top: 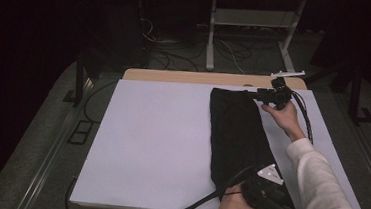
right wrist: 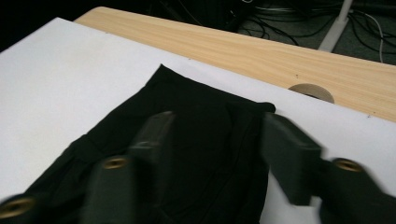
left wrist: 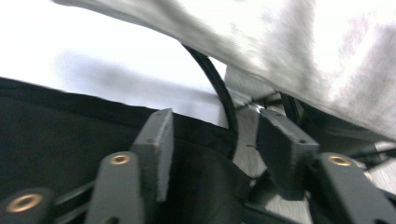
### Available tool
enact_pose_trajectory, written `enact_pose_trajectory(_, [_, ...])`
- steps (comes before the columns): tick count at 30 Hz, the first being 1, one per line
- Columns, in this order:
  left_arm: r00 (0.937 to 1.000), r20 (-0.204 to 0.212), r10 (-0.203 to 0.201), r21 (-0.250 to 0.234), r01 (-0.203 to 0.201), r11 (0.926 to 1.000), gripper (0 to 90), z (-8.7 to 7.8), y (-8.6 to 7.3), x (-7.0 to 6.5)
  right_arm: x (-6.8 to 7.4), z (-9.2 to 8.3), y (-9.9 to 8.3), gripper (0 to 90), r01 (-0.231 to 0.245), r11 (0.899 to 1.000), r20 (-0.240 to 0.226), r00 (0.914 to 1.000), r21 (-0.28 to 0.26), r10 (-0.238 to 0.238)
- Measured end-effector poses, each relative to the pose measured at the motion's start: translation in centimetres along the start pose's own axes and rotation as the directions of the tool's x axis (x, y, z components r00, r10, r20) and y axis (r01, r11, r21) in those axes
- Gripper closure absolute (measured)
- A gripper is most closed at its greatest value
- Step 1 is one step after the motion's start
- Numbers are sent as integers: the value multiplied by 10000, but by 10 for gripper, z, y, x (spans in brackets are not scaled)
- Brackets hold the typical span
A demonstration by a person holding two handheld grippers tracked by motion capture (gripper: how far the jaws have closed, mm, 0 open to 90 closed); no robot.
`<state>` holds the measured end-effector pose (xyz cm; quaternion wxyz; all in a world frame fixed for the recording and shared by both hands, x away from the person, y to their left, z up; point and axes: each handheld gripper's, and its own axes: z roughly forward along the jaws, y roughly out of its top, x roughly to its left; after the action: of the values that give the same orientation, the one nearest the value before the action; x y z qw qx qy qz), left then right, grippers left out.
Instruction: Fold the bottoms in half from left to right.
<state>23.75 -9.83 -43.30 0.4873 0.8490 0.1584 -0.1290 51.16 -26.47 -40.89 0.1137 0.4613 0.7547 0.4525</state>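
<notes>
Left gripper [top: 261, 183] held at the near edge of the table, jaws spread apart, nothing pinched; in the left gripper view [left wrist: 212, 154] the left-hand pad over the black cloth [left wrist: 70, 140], the right-hand pad clear of it over bare surface, a black cable [left wrist: 219, 93] curving up between them and a white sleeve [left wrist: 303, 46] blurred across the top. Right gripper [top: 267, 97] held at the far right corner of the cloth, jaws likewise spread, gripping nothing; in the right gripper view [right wrist: 217, 149] both pads hovering over the cloth's far end [right wrist: 196, 135], whether touching it not clear.

Black garment [top: 239, 134] lay folded into a long narrow strip, running from the far edge of the white board [top: 150, 142] toward the near edge, right of the middle, flat with faint creases. Near end of the strip just beside the left gripper, far end beside the right one.

White board rested on a wooden table [top: 185, 77], a strip of light wood [right wrist: 261, 51] bare beyond the board's far edge, with a round cable hole [right wrist: 310, 92] in it. Cables and a white frame leg [top: 211, 36] seen on the dark floor behind
</notes>
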Motion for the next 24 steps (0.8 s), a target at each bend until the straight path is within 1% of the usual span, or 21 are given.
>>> enact_pose_trajectory(1, [9998,-171,-50,-236,46,9997,390,-4,-1,1,0,-1,0,280,-48,10000,-30,10000,8,48])
enact_pose_trajectory(2, [9996,-267,-43,-372,33,9993,349,-9,-2,2,1,-2,0,200,-67,10000,33,10000,42,66])
enact_pose_trajectory(3, [9993,-360,-35,-490,18,9988,308,-13,-2,3,1,-4,0,153,-24,10000,78,10000,71,23])
enact_pose_trajectory(4, [9989,-475,-44,-591,16,9983,290,-16,-2,4,2,-5,-1,122,20,10000,83,10000,73,-21])
enact_pose_trajectory(6, [9970,-774,83,-758,-142,9970,235,-24,-3,4,3,-8,-2,83,-10,10000,-20,10000,72,10])
enact_pose_trajectory(8, [9910,-1313,244,-820,-354,9960,181,-31,-2,4,4,-11,-3,0,-7,10000,-31,10000,55,7])
enact_pose_trajectory(10, [9846,-1721,291,-922,-455,9947,138,-38,-1,6,6,-15,-4,0,48,10000,-208,9998,-33,-49])
enact_pose_trajectory(12, [9832,-1819,159,-1075,-360,9936,123,-46,-1,9,8,-17,-6,0,58,10000,-171,9998,-73,-59])
enact_pose_trajectory(13, [9813,-1918,153,-1136,-377,9928,106,-49,-1,11,9,-19,-6,0,82,10000,-145,9999,-38,-83])
enact_pose_trajectory(15, [9754,-2201,88,-1203,-361,9921,70,-56,-1,13,10,-21,-7,0,84,9999,-236,9997,-103,-87])
enact_pose_trajectory(17, [9737,-2279,39,-1243,-330,9917,40,-62,-3,16,10,-24,-9,0,71,9998,-272,9996,-205,-76])
enact_pose_trajectory(19, [9696,-2447,-26,-1343,-313,9904,20,-67,-5,19,10,-26,-10,0,81,9998,-292,9995,-204,-87])
enact_pose_trajectory(21, [9689,-2471,-114,-1465,-257,9889,19,-71,-7,23,10,-27,-12,0,74,9999,-315,9995,-131,-78])
enact_pose_trajectory(22, [9673,-2536,-106,-1467,-276,9888,18,-73,-7,25,9,-27,-13,0,98,9999,-292,9995,-120,-101])
enact_pose_trajectory(24, [9619,-2735,-43,-1461,-371,9886,13,-76,-7,30,8,-27,-14,0,14,10000,-305,9995,-84,-16])
